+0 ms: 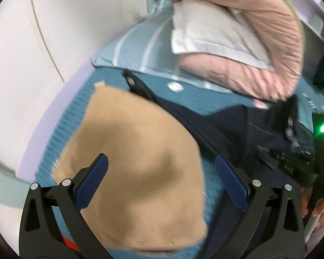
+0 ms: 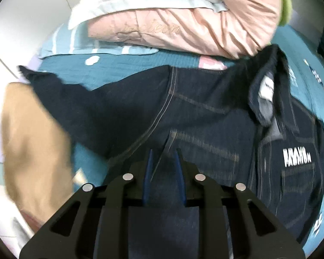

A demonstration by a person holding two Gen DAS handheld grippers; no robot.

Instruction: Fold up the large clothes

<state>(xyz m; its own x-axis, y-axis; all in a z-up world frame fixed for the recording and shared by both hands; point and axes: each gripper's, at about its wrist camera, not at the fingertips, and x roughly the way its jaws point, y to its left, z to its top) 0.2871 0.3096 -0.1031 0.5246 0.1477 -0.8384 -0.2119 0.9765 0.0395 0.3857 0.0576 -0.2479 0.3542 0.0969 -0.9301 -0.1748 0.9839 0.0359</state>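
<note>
Your right gripper (image 2: 163, 153) pinches the jacket (image 2: 205, 116); your left gripper (image 1: 162, 164) gapes wide over the tan cloth (image 1: 129, 161) beside the jacket.

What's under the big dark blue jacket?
The dark blue jacket lies on a teal blanket, which shows around its edges. One sleeve crosses over the tan cloth. Anything hidden beneath its middle cannot be seen.

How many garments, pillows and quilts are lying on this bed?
Garments: 2, a dark denim jacket and a tan garment.
Pillows: 2, one white, one blue striped.
Quilts: 1, pink.
Total: 5
</note>
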